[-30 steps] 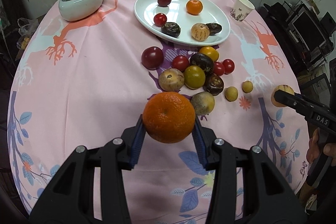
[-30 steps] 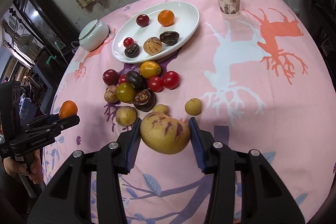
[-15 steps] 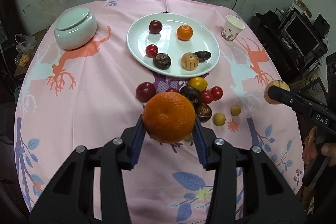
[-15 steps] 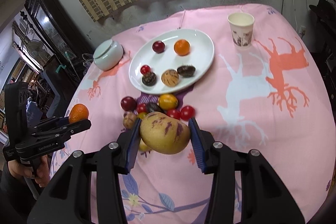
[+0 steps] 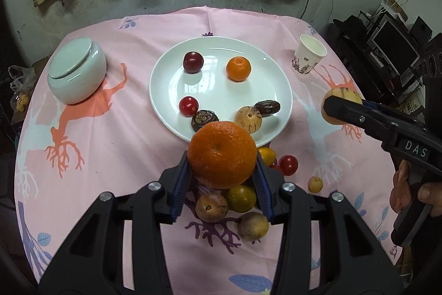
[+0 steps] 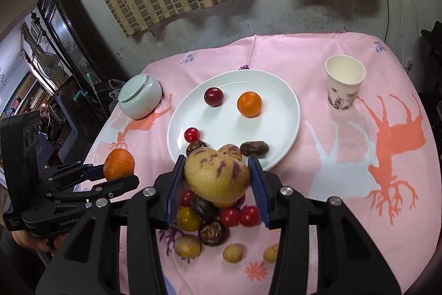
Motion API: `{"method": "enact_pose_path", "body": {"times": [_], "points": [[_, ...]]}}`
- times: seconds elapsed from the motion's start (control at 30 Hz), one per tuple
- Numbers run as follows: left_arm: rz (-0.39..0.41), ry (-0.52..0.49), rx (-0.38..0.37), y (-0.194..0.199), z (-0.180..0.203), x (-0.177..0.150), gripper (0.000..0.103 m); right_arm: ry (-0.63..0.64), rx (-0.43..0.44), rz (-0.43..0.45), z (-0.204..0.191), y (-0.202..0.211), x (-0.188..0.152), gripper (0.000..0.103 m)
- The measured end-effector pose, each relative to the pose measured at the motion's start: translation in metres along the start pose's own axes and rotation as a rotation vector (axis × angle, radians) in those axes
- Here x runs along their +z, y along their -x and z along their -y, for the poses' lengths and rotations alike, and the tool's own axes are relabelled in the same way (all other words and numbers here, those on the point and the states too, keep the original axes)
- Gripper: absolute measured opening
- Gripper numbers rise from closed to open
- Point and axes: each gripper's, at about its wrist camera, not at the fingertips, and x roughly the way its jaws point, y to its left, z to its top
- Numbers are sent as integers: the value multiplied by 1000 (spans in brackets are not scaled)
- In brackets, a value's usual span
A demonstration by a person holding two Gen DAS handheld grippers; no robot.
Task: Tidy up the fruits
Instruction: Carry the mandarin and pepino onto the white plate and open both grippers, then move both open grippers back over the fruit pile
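Observation:
My left gripper (image 5: 222,173) is shut on a large orange (image 5: 221,154) and holds it in the air over the loose fruit pile (image 5: 240,198), near the white plate's (image 5: 165,90) front rim. My right gripper (image 6: 216,188) is shut on a yellow purple-streaked melon (image 6: 216,179), also raised above the pile (image 6: 212,220). The plate (image 6: 276,134) holds a small orange (image 6: 249,104), a dark plum (image 6: 213,96), a red tomato (image 6: 192,134) and brown fruits. The left gripper with the orange (image 6: 118,165) shows in the right wrist view; the melon (image 5: 341,98) shows in the left wrist view.
A pale green lidded jar (image 5: 76,71) stands left of the plate. A paper cup (image 5: 308,54) stands to its right. The round table has a pink patterned cloth (image 5: 110,145). A wall with curtains is behind; dark furniture and electronics (image 5: 392,46) stand to the right.
Both grippers have risen and moved forward toward the plate with their fruit still held. The pile now sits under the fingers and the plate looks nearer.

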Motion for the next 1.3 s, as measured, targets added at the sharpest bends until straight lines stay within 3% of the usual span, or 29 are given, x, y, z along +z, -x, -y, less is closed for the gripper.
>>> {"method": "enact_pose_path", "body": {"times": [0.47,0.8,0.9,0.93,0.97,1.17,1.3], "points": [[-53,3,15,-89,-4,49,44,-41,-36,-57,24,-85,27,46],[-125,45,27,-126,-6,58,48,-58,-52,-113,31,-122,33,47],[-90,31,28,-116,-1,60,61,-89,-44,-129,32,-123,33,49],[-77,17,33,-111,2,60,68,-95,-33,-123,31,-121,33,62],[-63,7,42,-105,3,60,68,-105,-31,-103,31,-116,32,68],[-28,-14,62,-65,3,46,70,-119,-29,-67,29,-83,22,68],[-31,26,97,-40,-14,26,77,-223,-64,-92,47,-57,-6,70]]}}
